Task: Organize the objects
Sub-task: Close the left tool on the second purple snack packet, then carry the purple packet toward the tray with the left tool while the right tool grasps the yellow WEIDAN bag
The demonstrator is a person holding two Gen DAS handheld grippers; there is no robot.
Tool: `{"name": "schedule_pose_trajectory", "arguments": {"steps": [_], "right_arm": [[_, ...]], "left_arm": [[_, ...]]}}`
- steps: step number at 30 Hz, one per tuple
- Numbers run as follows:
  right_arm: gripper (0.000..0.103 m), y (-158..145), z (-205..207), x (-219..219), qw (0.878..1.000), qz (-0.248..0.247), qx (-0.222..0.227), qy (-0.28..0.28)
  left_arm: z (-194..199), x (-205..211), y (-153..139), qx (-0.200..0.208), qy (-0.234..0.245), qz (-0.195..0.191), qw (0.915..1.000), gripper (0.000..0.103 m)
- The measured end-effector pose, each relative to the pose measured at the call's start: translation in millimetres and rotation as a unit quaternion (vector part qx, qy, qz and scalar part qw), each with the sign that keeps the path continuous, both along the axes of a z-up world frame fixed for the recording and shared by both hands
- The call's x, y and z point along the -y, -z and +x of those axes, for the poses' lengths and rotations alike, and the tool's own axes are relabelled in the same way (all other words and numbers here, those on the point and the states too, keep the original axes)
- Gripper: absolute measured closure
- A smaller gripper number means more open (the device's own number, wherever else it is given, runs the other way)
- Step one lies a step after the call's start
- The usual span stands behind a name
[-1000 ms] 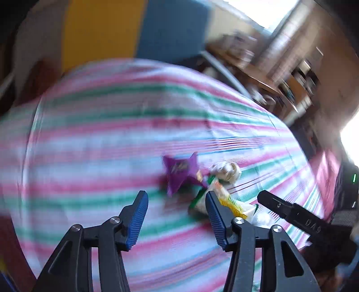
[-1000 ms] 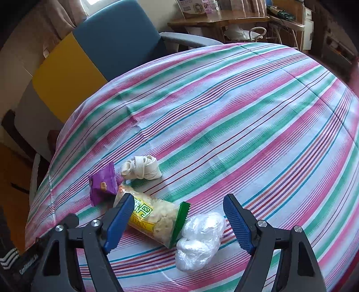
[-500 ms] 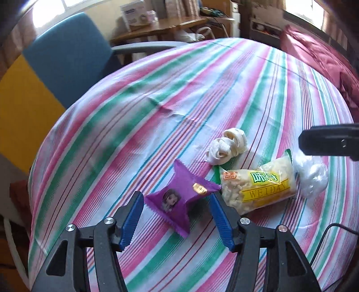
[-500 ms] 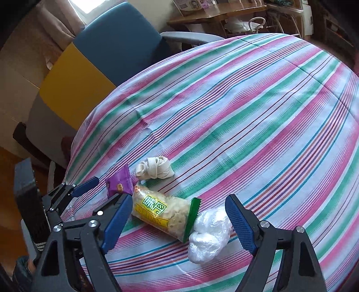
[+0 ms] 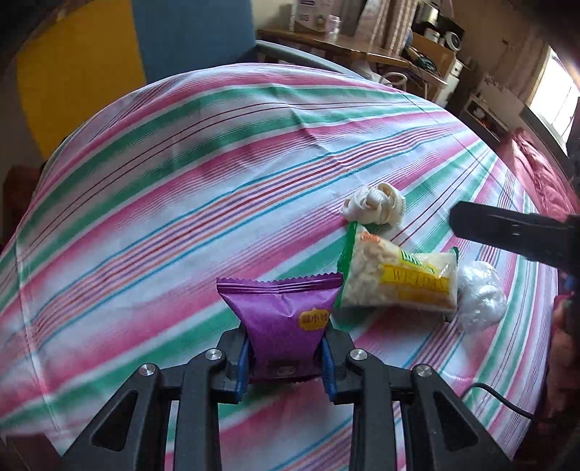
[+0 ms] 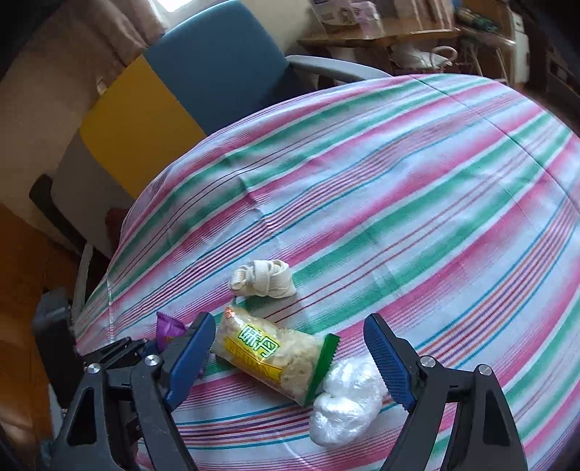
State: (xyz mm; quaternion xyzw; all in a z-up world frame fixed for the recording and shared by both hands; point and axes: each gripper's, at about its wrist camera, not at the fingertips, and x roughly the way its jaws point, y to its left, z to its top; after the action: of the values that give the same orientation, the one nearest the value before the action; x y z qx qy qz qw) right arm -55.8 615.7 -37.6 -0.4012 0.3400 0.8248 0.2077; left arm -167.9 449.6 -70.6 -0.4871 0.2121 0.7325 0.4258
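Observation:
A purple snack packet [image 5: 282,311] stands between the blue pads of my left gripper [image 5: 284,362]. Its jaws are closing, and the pads press on both sides of the packet. Just right of it on the striped tablecloth [image 5: 181,203] lies a clear snack bag with a yellow label [image 5: 398,279], with a knotted white cloth [image 5: 373,208] behind it and a wad of clear plastic [image 5: 478,300] at its far end. My right gripper [image 6: 289,319] hovers open over the snack bag [image 6: 268,357] and plastic wad [image 6: 344,402], touching neither. Part of the purple packet [image 6: 168,328] shows behind its left finger.
A blue and yellow chair [image 6: 203,72] stands behind the table. Beyond it is a cluttered wooden desk [image 6: 380,34]. The tablecloth edge [image 6: 108,275] drops off close to the items on the left. A black cable [image 5: 507,402] crosses the near right of the cloth.
My left gripper came down around the purple packet and shut on it, so the packet now stands upright between the pads. The right gripper stayed open over the snack bag.

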Motion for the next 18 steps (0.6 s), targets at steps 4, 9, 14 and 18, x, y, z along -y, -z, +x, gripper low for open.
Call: {"name": "schedule_pose_trajectory", "arguments": {"steps": [4, 9, 14, 18], "right_arm": [[0.018, 13.9, -26.6, 19.5, 0.996, 0.037, 0.027, -0.075], [0.018, 32.2, -39.6, 37.1, 0.985, 0.082, 0.063, -0.14], [0.06, 39.7, -45.2, 67.1, 0.966, 0.135, 0.085, -0.204], [0.062, 41.1, -45.2, 90.0, 0.955, 0.145, 0.082, -0.247]], "left_arm": [[29.9, 43.4, -21.9, 0.016, -0.037, 0.027, 0.9988, 0.073], [60.4, 94.3, -41.1, 0.021, -0.074, 0.056, 0.9954, 0.073], [93.3, 141.9, -53.5, 0.001, -0.097, 0.066, 0.9931, 0.073], [103.6, 174.1, -62.6, -0.026, -0.134, 0.073, 0.988, 0.073]]}}
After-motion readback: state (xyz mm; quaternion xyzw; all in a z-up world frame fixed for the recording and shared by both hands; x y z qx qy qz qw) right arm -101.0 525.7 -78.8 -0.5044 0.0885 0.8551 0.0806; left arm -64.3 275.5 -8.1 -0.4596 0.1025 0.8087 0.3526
